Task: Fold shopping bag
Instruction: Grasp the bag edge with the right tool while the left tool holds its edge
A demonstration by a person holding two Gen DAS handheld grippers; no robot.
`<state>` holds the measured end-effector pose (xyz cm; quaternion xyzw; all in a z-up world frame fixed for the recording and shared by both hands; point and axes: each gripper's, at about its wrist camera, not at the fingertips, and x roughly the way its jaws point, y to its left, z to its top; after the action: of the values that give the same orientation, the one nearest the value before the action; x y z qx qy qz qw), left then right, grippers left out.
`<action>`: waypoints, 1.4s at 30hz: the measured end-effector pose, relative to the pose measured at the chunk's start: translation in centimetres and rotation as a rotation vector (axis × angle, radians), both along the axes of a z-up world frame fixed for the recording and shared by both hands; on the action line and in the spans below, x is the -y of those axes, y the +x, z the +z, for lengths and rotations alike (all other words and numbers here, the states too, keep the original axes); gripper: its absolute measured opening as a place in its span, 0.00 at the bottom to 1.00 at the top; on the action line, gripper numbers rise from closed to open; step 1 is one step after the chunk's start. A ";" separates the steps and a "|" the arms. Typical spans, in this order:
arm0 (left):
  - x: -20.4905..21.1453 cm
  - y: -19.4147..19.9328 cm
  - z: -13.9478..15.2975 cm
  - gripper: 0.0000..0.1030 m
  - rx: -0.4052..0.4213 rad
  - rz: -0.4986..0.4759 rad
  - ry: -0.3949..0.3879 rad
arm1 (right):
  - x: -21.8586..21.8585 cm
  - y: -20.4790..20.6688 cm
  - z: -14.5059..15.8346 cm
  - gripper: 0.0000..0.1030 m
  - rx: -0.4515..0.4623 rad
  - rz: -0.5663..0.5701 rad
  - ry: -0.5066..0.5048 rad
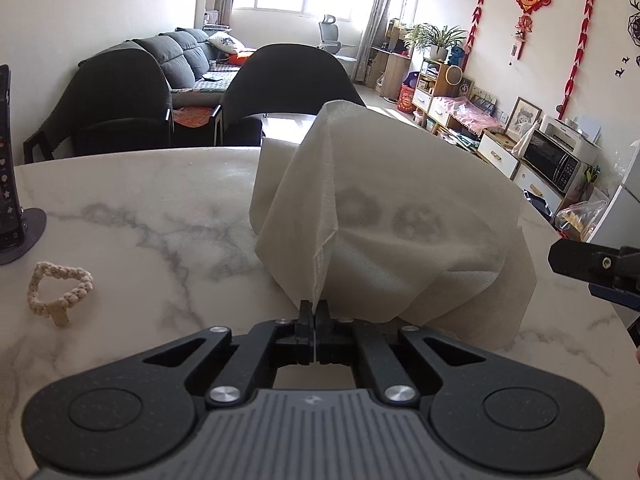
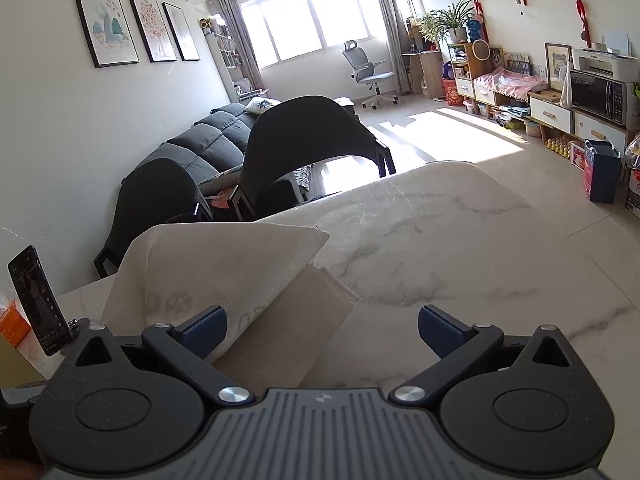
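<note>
Shopping bag [image 1: 384, 216], pinched by an edge in closed left gripper [image 1: 315, 312], lifted off worktop [image 1: 140, 208] for folding; right gripper [image 2: 322, 330] at three o'clock, jaws wide, empty.

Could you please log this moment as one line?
left claw: shut on bag | right claw: open, empty | bag: lifted off table
</note>
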<state>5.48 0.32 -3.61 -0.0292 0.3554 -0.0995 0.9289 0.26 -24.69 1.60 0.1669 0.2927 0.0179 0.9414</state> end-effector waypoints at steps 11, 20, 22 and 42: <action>-2.4 -2.8 0.5 0.00 0.013 0.029 -0.013 | 0.0 0.0 -0.8 0.95 -0.024 -0.006 0.055; -3.9 -3.3 0.0 0.00 -0.012 0.050 -0.025 | -0.8 0.0 -1.5 0.84 -0.026 0.042 0.130; -3.9 -3.4 0.0 0.00 -0.012 0.052 -0.024 | -1.0 -0.2 -1.5 0.74 -0.011 0.051 0.133; -3.9 -4.3 0.5 0.01 0.004 0.095 -0.027 | -1.2 -3.2 0.5 0.20 0.167 0.036 0.135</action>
<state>1.19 4.20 -3.12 -0.0586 0.3505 -0.0600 0.9328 -2.96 -23.49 2.11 0.2224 0.2145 0.0685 0.9486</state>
